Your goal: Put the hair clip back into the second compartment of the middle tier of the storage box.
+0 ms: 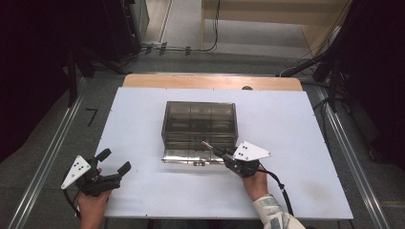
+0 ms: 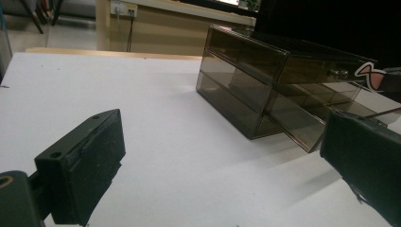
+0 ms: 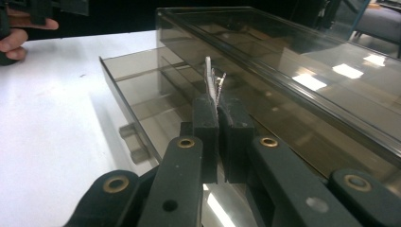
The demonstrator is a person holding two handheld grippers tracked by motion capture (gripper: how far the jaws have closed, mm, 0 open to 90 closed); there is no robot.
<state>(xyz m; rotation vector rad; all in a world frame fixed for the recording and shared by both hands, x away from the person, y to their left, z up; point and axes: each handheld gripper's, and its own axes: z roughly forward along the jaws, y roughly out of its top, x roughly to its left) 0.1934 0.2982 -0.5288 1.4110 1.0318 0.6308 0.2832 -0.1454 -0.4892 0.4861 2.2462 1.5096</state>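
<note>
Right gripper [image 3: 218,106] pinches a small flat item [image 3: 211,80] over the open bottom drawer [image 3: 142,101].

No writing is legible anywhere. The smoked-plastic drawer organizer [image 1: 199,125] sits mid-desk [image 1: 296,143], its lowest drawer pulled out toward the person. The right gripper view shows the thin item clamped between pressed-together jaws; the high view shows the left gripper [image 1: 114,162], jaws spread and holding nothing, well apart at the desk's near-left corner.

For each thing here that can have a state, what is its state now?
Organizer: upright on the table.
Bottom drawer: pulled out.
Upper drawers: closed.
Left gripper: open, empty, apart from the organizer.
Right gripper: shut on a small flat item, over the bottom drawer.
</note>
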